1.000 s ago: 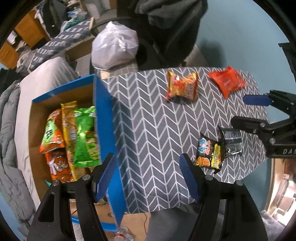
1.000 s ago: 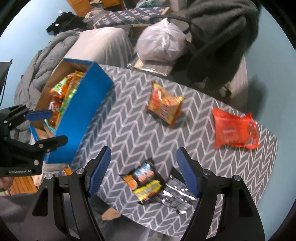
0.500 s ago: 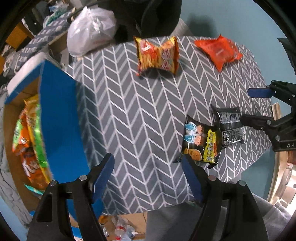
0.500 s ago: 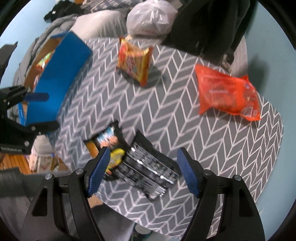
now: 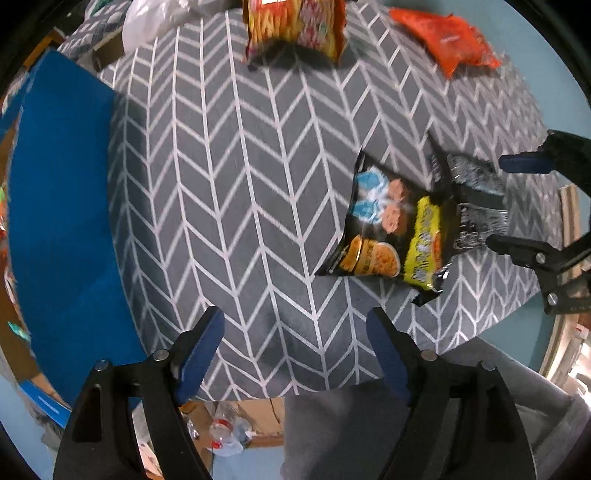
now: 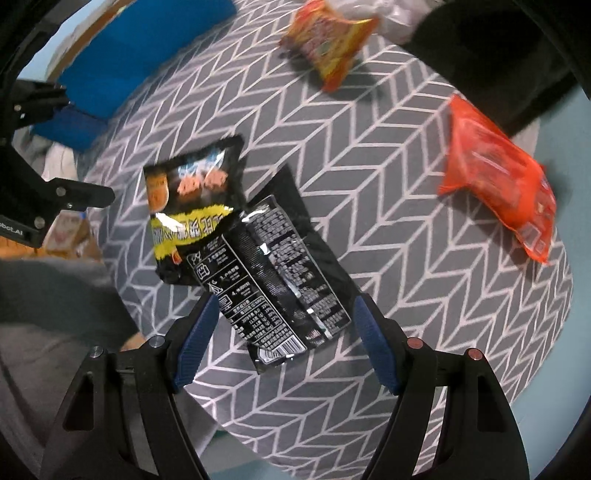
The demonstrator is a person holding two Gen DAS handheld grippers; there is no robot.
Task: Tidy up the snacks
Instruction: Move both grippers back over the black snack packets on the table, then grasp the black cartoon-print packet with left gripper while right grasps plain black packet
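The desk [image 5: 229, 177], covered in a grey cloth with a white herringbone pattern, has its near edge just ahead of the left gripper [image 5: 295, 354]. A blue-sided cardboard box [image 5: 62, 221] stands against the desk's left edge. The stretch of cloth between the box and the nearest packets is bare and broad.

Left gripper: jaws spread wide, holding nothing, above the near edge of the desk.

Right gripper [image 6: 282, 332]: jaws spread wide, holding nothing. The glossy black snack packet with white print and a barcode [image 6: 280, 273] lies flat between its fingers, printed back upward, and I cannot tell whether either finger touches it.

That packet overlaps the black and yellow snack packet with a picture of food [image 6: 188, 206], which lies just beside it toward the box. In the left wrist view both sit near the desk's right edge.

A red and yellow crinkled snack packet [image 5: 295, 29] lies at the far side of the desk. An orange-red flat plastic packet [image 6: 498, 177] lies at the far right, well apart from the others.
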